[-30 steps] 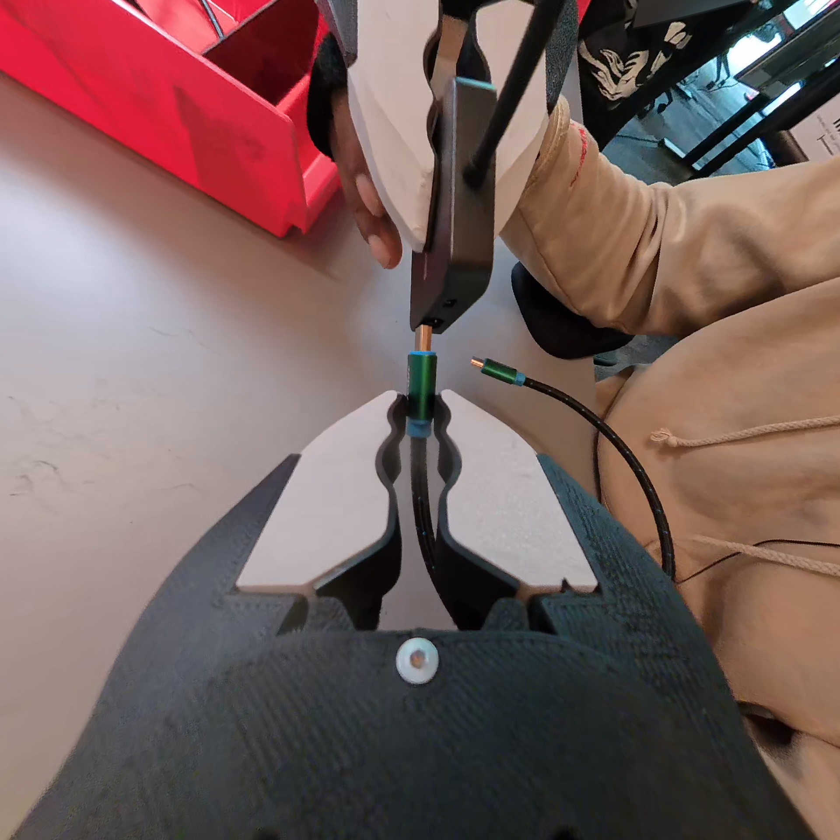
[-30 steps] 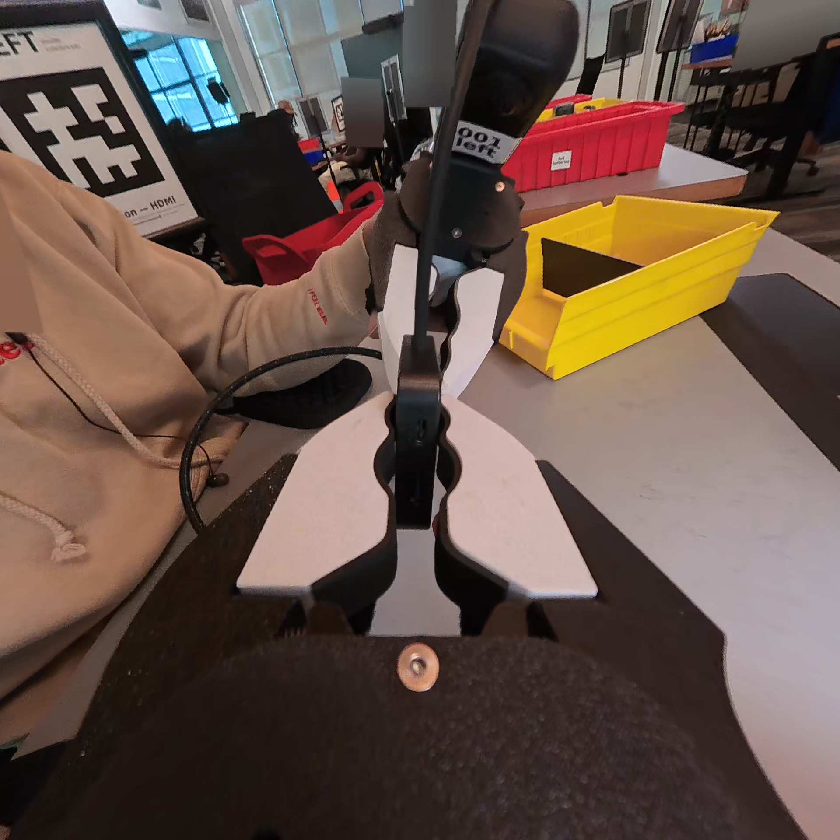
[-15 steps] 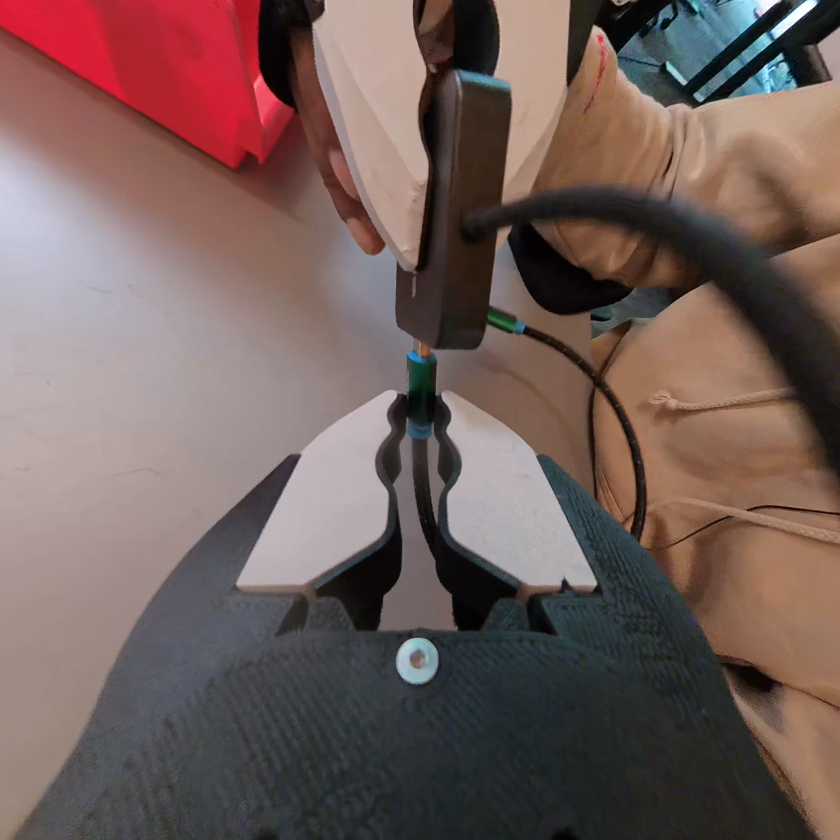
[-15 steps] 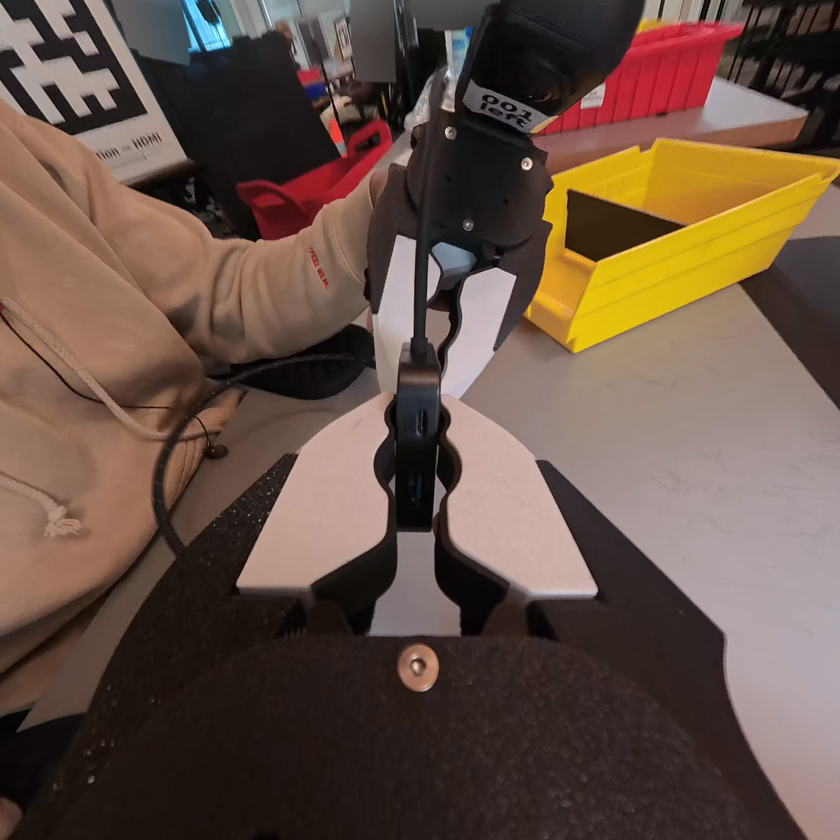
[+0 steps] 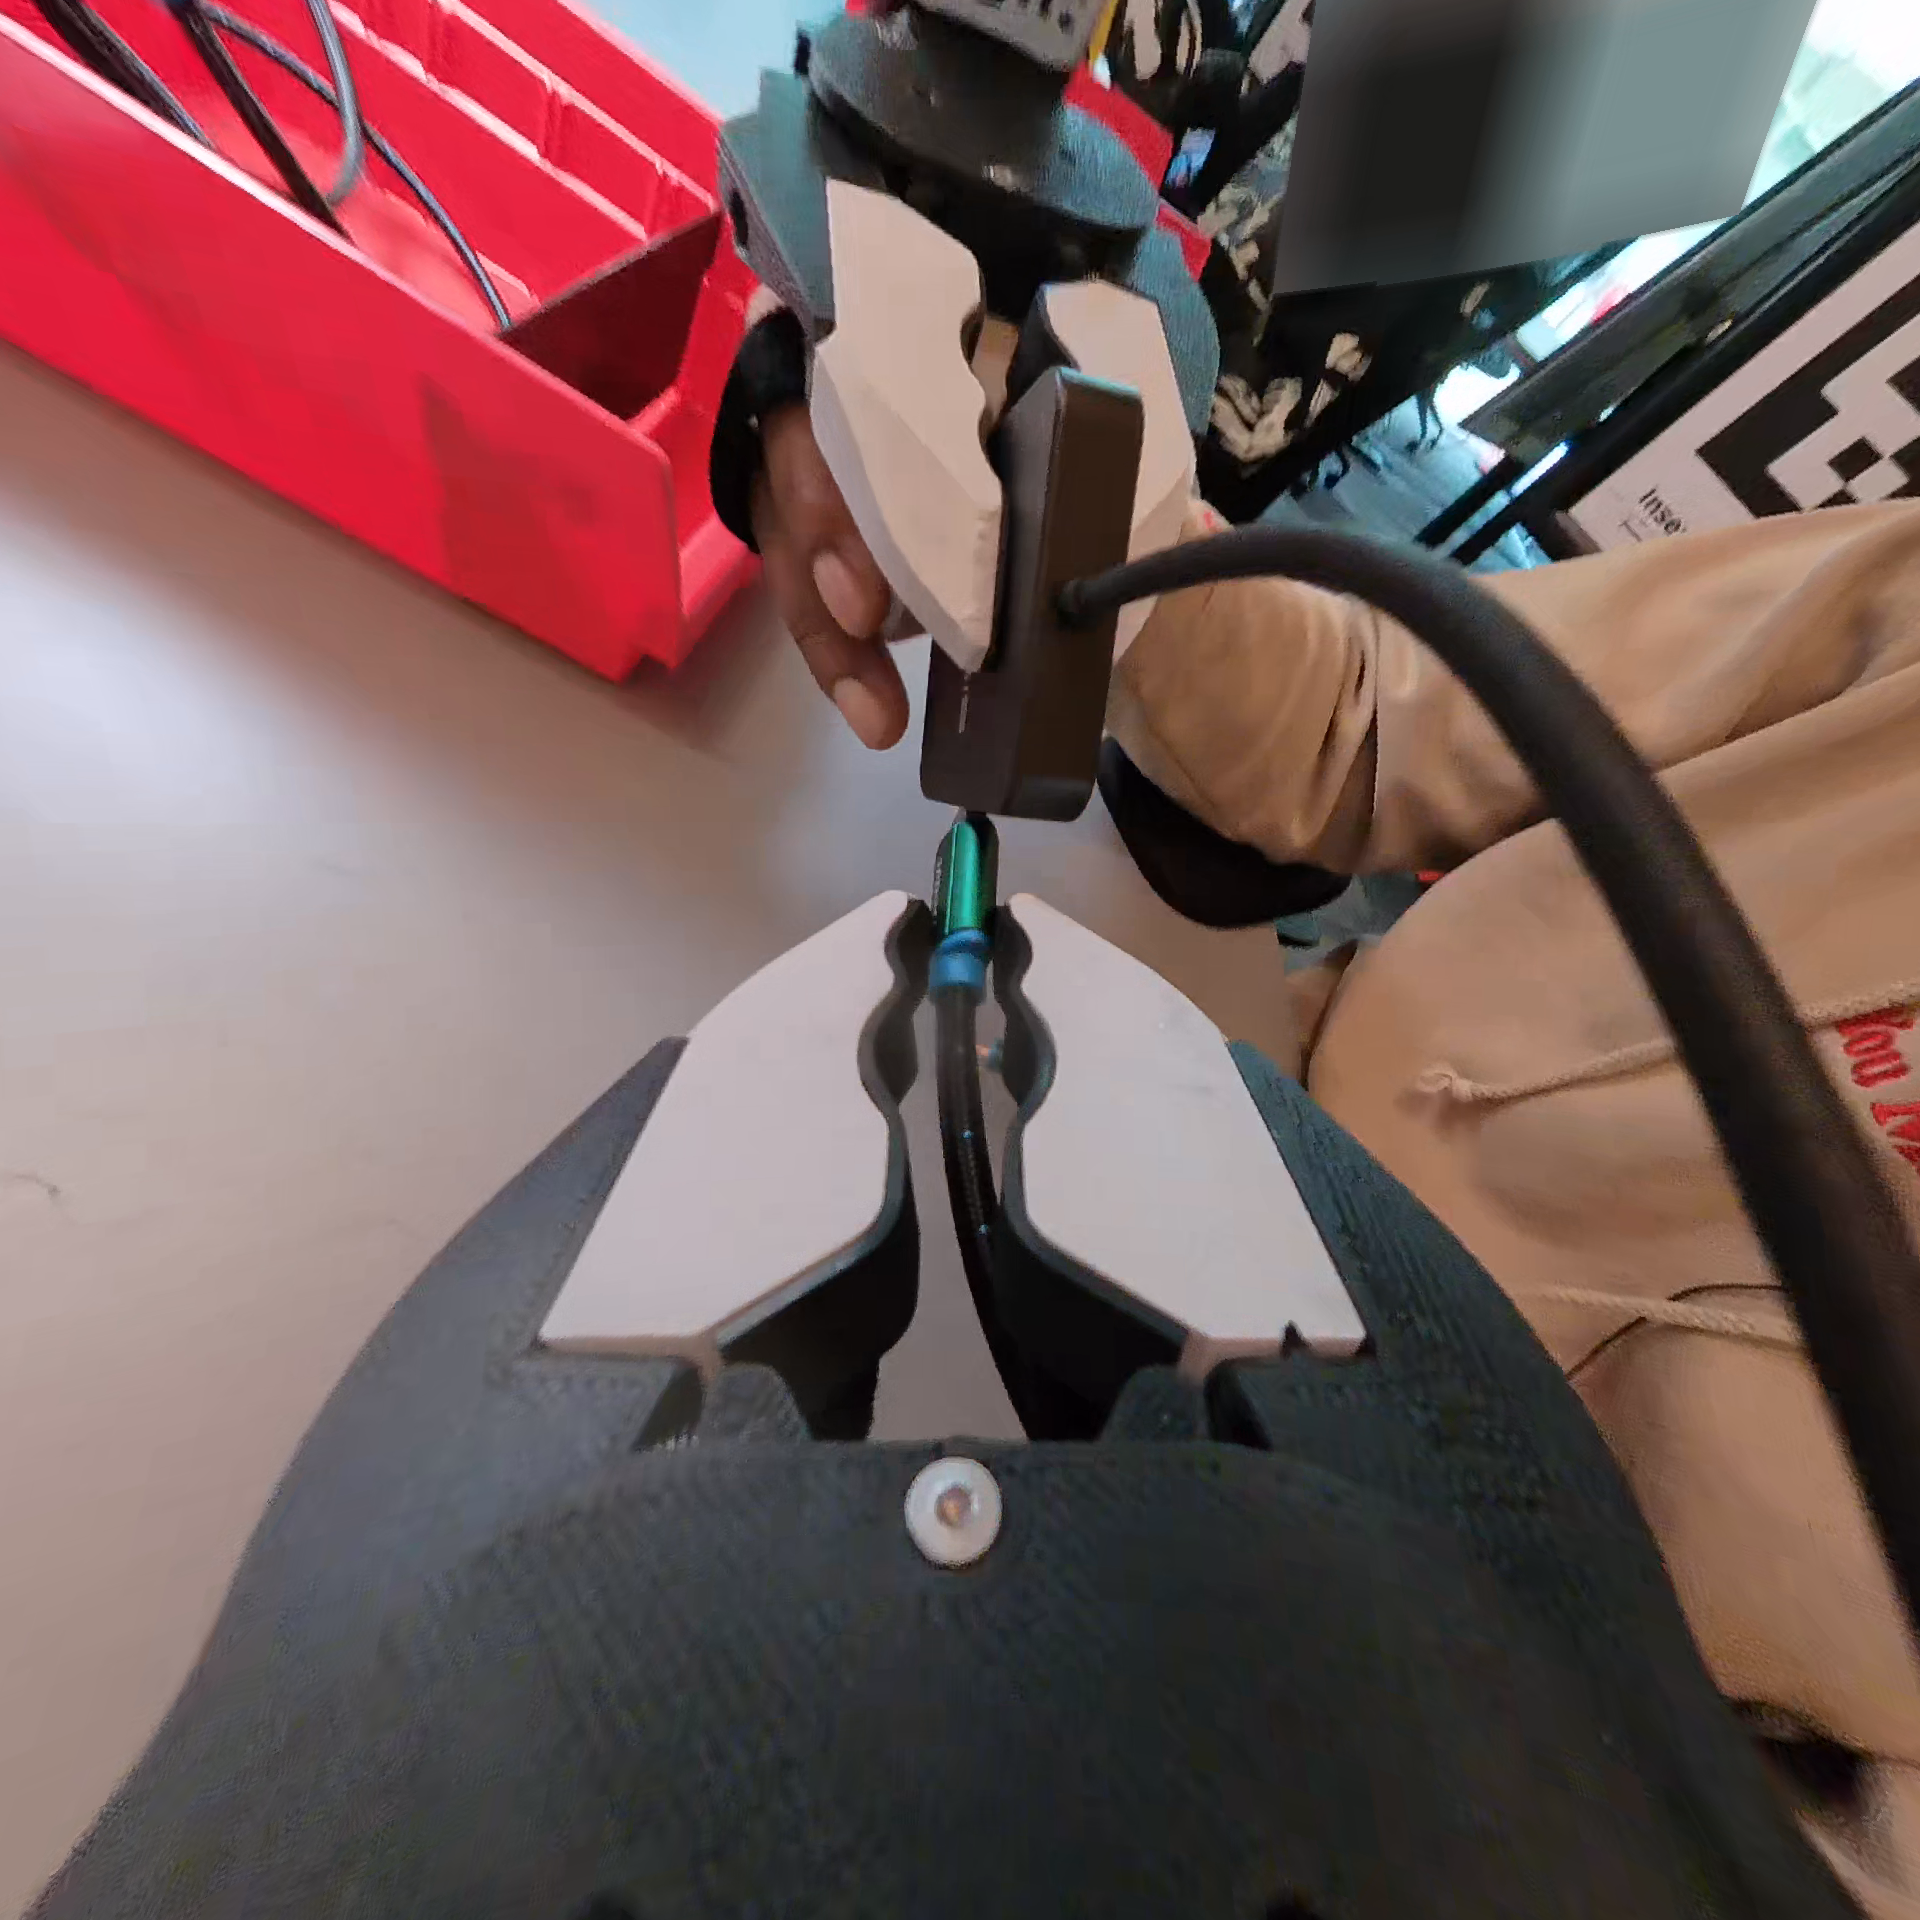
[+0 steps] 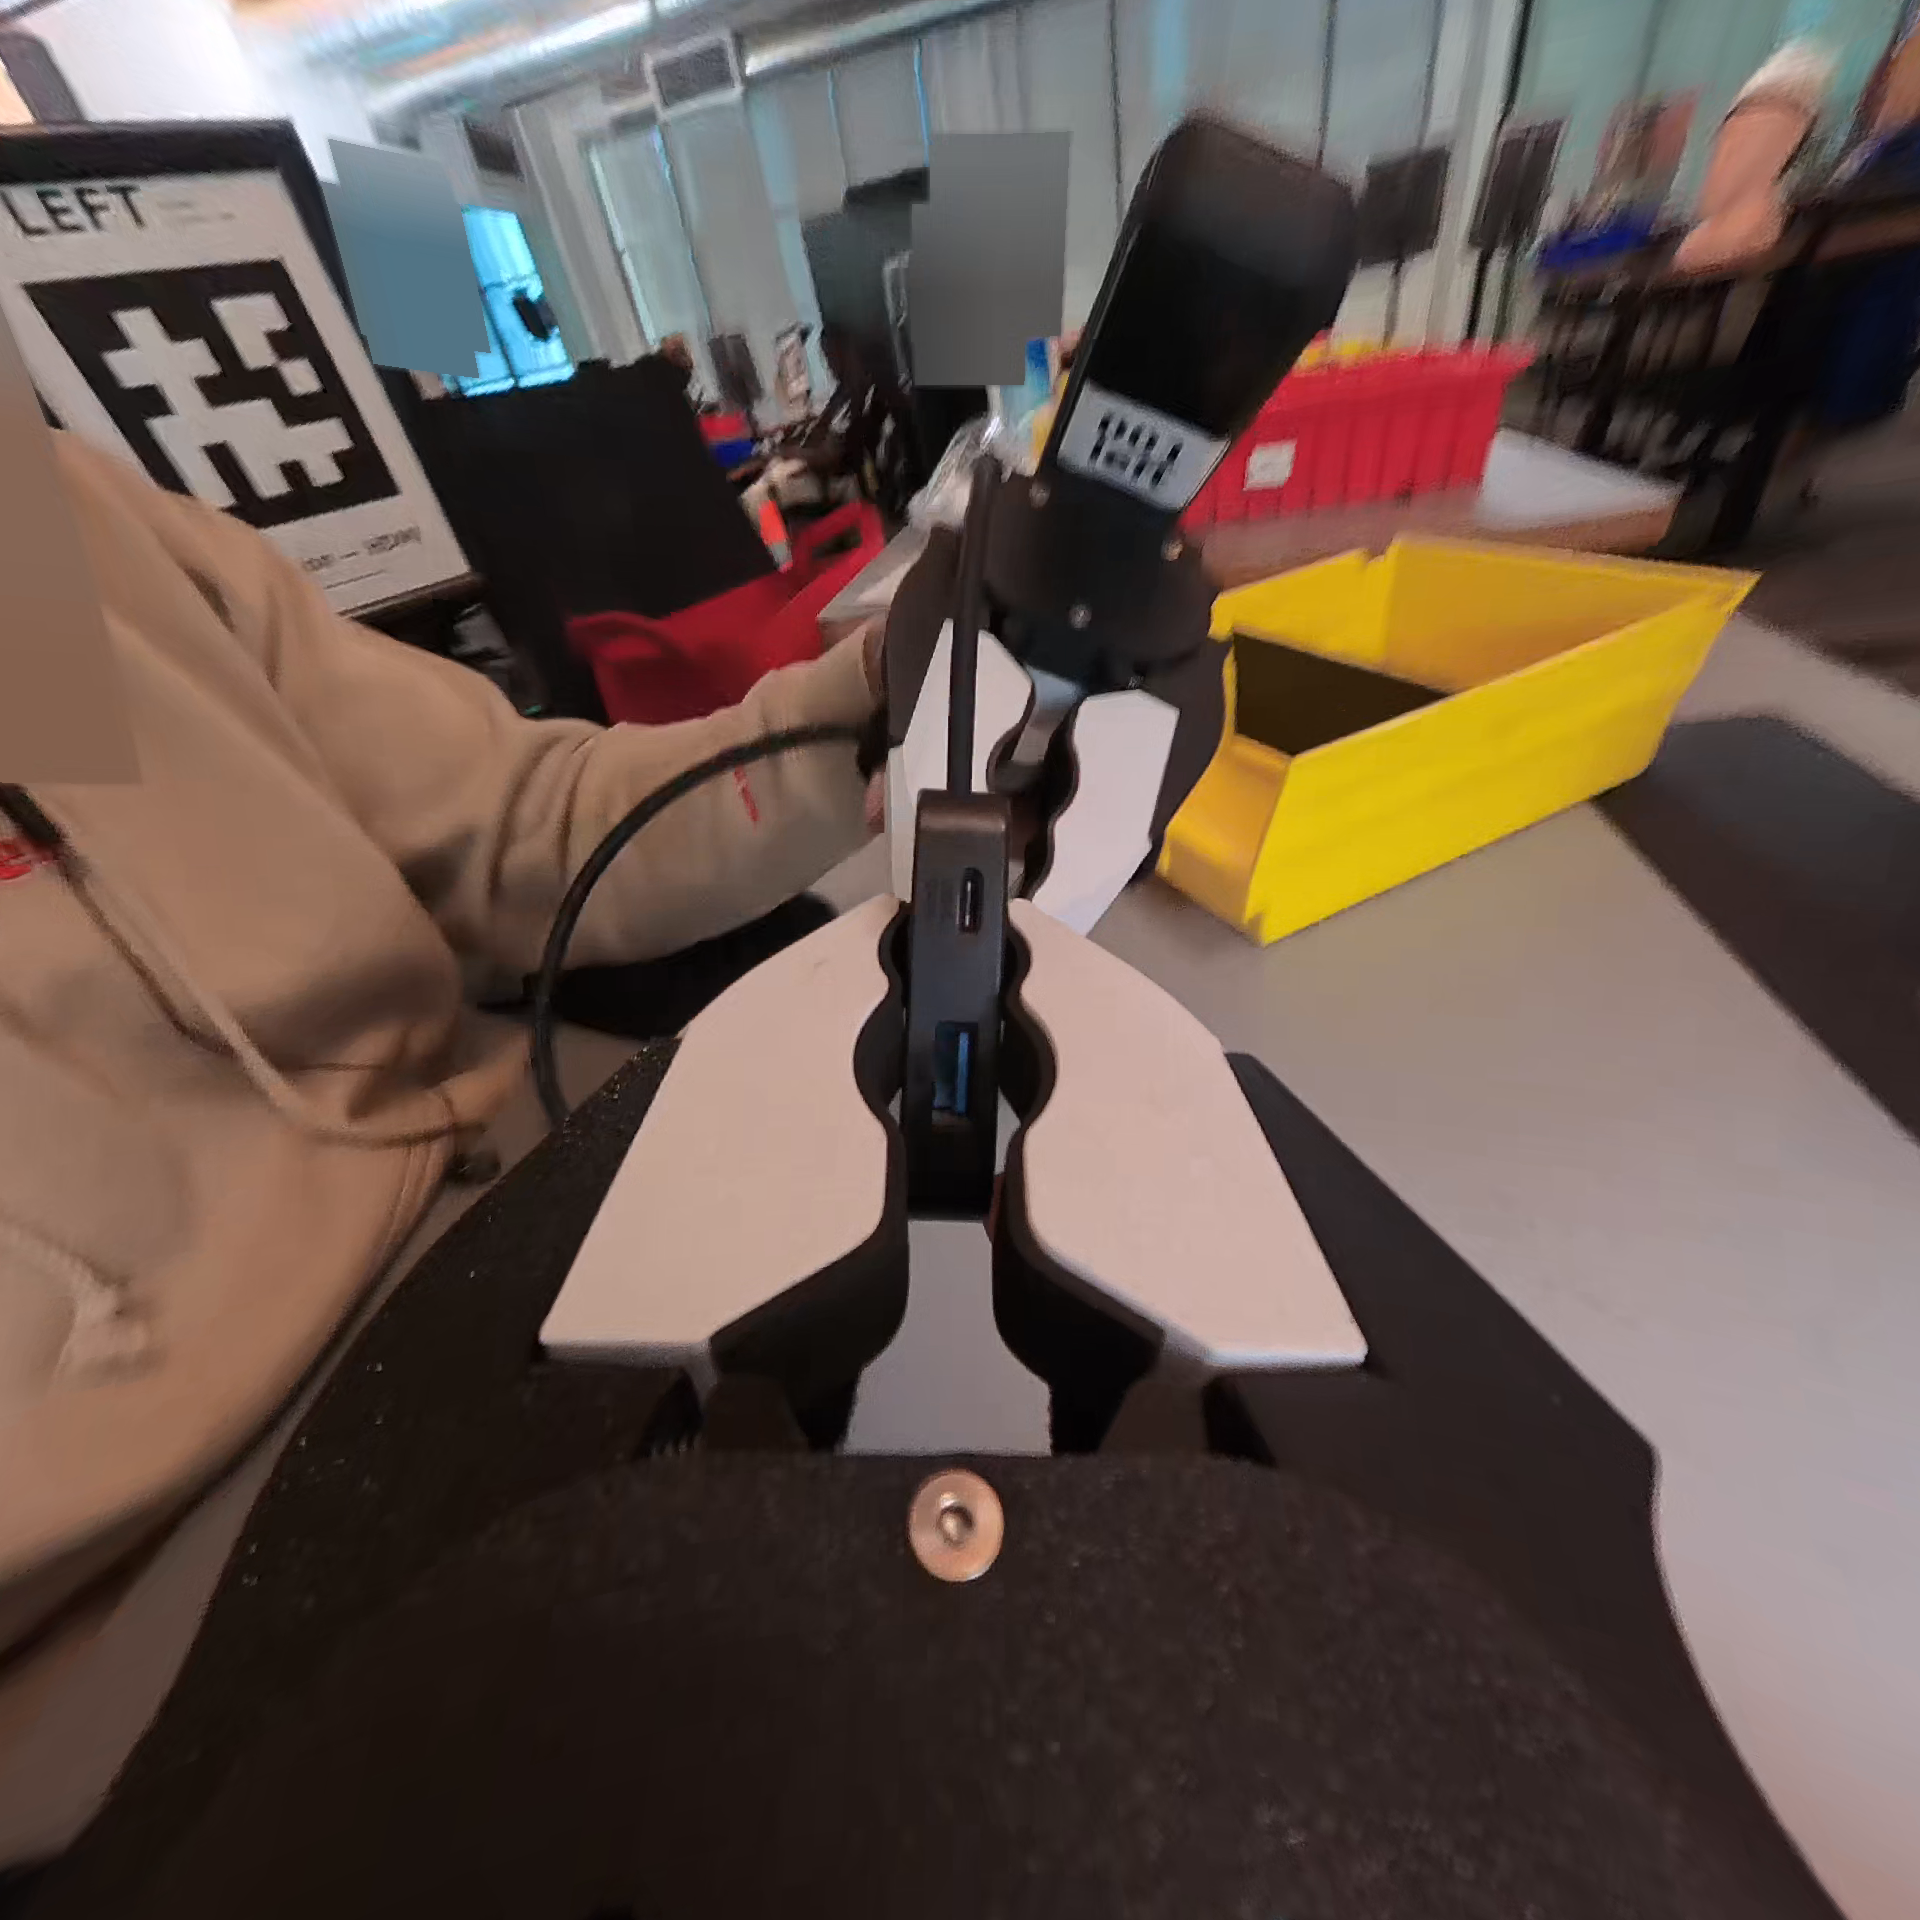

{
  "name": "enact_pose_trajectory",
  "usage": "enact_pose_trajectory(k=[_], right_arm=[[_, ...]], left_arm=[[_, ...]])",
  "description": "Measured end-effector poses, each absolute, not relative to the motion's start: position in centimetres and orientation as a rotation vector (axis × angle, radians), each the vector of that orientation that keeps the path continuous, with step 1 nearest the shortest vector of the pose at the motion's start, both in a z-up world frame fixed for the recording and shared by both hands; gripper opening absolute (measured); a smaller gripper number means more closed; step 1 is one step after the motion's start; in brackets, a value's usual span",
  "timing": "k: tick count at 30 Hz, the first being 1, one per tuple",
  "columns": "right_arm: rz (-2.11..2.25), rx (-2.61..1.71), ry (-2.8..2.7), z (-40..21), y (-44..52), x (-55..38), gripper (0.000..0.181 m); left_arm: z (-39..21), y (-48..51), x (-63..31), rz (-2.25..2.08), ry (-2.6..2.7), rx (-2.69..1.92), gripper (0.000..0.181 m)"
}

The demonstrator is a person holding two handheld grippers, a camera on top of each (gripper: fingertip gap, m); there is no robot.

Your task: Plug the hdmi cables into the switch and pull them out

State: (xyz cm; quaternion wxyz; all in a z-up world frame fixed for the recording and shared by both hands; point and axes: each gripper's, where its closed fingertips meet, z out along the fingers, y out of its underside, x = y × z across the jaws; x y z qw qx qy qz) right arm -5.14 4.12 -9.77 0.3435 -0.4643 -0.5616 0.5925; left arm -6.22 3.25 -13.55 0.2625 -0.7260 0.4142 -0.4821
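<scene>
Grey tabletop (image 5: 312,831) is spreading out beneath you, flanked by a red bin (image 5: 343,343) and a yellow bin (image 6: 1455,727), as you are bringing plug and port together. Your left gripper (image 5: 961,925) is pinching the green plug (image 5: 964,878) of the hdmi cable (image 5: 971,1164), jaws narrow around it. Your right gripper (image 6: 954,935) is clamping the dark switch (image 6: 958,997) edge-on. The plug's tip is meeting the switch's lower end, tilted; whether it is seated cannot be told. By the look of it, you are completing the insertion, with the pulling out yet to come.
</scene>
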Motion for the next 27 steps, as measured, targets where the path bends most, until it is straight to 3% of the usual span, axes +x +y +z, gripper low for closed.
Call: enact_pose_trajectory(k=[16,27], right_arm=[[1.819,-1.028,-0.899,-4.2,6.8,-4.9,0.014],[1.652,-1.157,-1.044,-4.8,6.7,-5.5,0.014]], left_arm=[[-8.1,4.9,-7.0,-1.429,0.847,-1.710,0.012],[-8.7,5.0,-7.1,-1.453,0.844,-1.719,0.012]])
